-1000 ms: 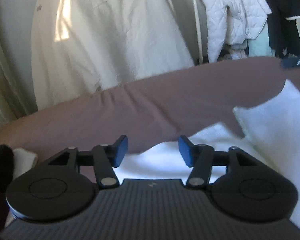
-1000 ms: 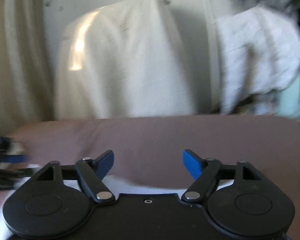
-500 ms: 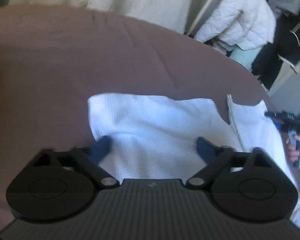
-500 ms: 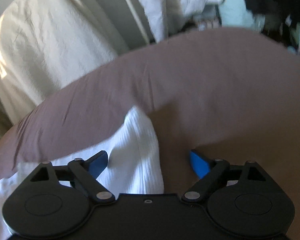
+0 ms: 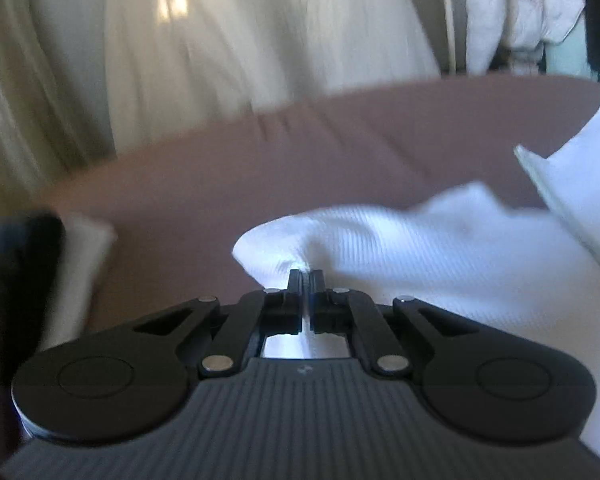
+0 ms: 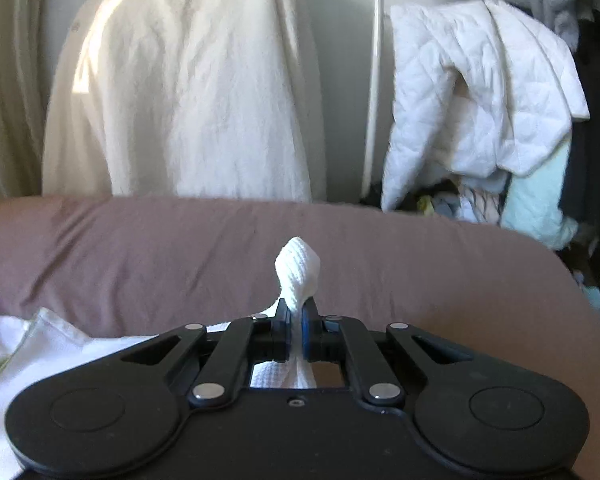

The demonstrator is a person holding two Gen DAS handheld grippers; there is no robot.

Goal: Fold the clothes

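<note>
A white ribbed garment (image 5: pixel 440 248) lies on the mauve bed sheet (image 5: pixel 300 152). My left gripper (image 5: pixel 306 276) is shut on a pinched fold at its left edge, lifted slightly. My right gripper (image 6: pixel 297 308) is shut on another corner of the same white garment (image 6: pixel 298 270), which sticks up in a small tuft between the fingers. More of the garment trails to the lower left in the right wrist view. Its far right part rises up in the left wrist view, with a pale green trim.
A cream sheet (image 6: pixel 188 80) hangs behind the bed (image 6: pixel 140 248). A white quilted jacket (image 6: pixel 480 92) and a heap of clothes (image 6: pixel 540 208) are at the back right. A dark object (image 5: pixel 12 280) and a pale cloth (image 5: pixel 80 264) lie at the left.
Both grippers were open over the garment half a second ago. Both have closed on the white fabric and tilted up, lifting its edges off the bed.
</note>
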